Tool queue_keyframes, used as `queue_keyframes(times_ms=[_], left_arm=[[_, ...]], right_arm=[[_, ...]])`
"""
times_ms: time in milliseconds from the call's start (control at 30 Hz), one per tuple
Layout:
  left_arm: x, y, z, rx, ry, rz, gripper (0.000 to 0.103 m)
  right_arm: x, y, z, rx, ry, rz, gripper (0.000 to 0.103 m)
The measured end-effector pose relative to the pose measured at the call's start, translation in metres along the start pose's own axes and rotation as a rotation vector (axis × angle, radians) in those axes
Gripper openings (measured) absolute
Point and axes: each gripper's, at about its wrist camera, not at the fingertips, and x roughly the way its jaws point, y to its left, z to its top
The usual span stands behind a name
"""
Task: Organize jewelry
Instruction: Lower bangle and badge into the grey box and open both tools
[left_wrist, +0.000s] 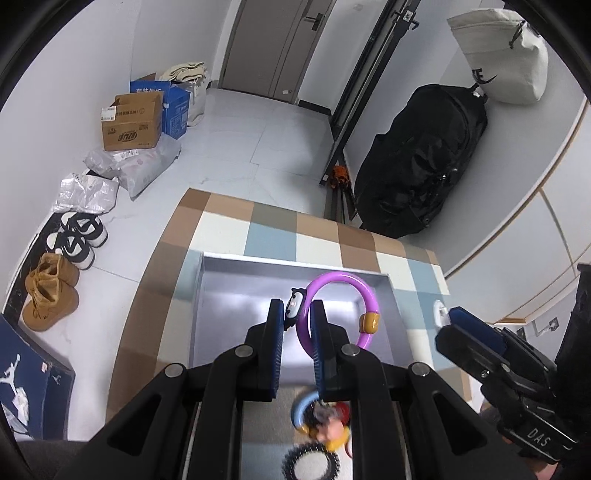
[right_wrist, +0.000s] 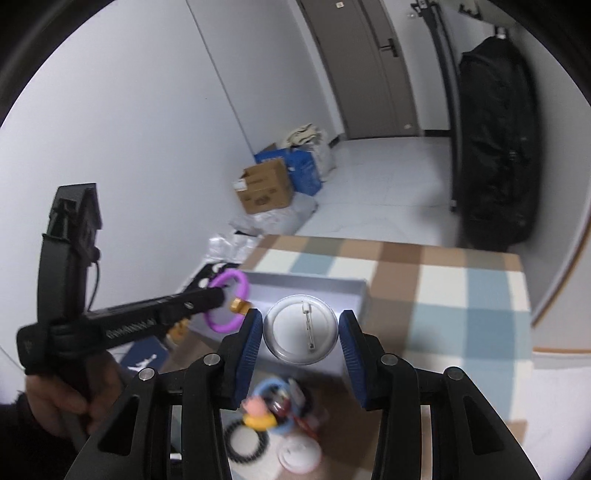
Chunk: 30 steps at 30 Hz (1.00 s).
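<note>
left gripper (left_wrist: 297, 325) pinches the purple bracelet (left_wrist: 341, 291) over the grey box (left_wrist: 236, 291), likely for dropping in; right gripper (right_wrist: 301, 332) clamps a pin badge (right_wrist: 301, 330) for sorting.

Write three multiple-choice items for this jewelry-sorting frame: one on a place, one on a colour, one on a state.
1. Where does the shallow grey rectangular tray stand?
A. on the checked brown, blue and cream tablecloth
B. on the tiled floor
C. on the cardboard box

2. What colour is the plastic ring with the amber bead in the left gripper?
A. green
B. purple
C. red

3. How does the round white pin badge stand to the right gripper?
A. lying in the tray
B. on the floor
C. clamped between its blue pads, pin side to the camera

Answers: 1 A, the checks show on all sides of the tray. 2 B, the ring reads purple in both wrist views. 3 C, the badge sits between the pads with its pin visible.
</note>
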Motion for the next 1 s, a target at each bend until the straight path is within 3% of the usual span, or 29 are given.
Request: queue_keyframes(times_ms=[267,400,467,533,567,600,633,700,800,1000], left_arm=[[0.023,0.009,0.006,0.000,0.043,-0.020,0.010],[0.028,0.009,0.009,0.010,0.052,-0.078,0.010],[0.032,0.006,0.011,0.016,0.062,-0.099,0.014],[0.033,0.003,0.012,0.019,0.066,-0.109,0.027],[0.032,0.001,0.011,0.025,0.066,-0.116,0.042],[0.030,0.000,0.011,0.025,0.055,-0.107,0.047],[0.027,0.001,0.011,0.025,0.037,-0.109,0.047],[0.025,0.000,0.013,0.020,0.029,-0.110,0.048],[0.023,-0.002,0.014,0.021,0.024,-0.098,0.048],[0.018,-0.006,0.012,0.040,0.002,-0.050,0.049]], right_arm=[[0.051,-0.010,0.015,-0.003,0.074,0.019,0.042],[0.065,-0.016,0.018,-0.009,0.085,0.034,0.042],[0.069,-0.017,0.018,-0.011,0.098,0.038,0.043],[0.070,-0.019,0.017,-0.007,0.094,0.041,0.043],[0.069,-0.021,0.016,-0.001,0.088,0.052,0.045],[0.067,-0.022,0.016,0.004,0.082,0.060,0.055],[0.064,-0.024,0.015,0.013,0.070,0.061,0.067],[0.057,-0.027,0.014,0.030,0.049,0.072,0.068],[0.047,-0.031,0.015,0.043,0.018,0.065,0.081],[0.032,-0.032,0.018,0.038,-0.029,0.044,0.094]])
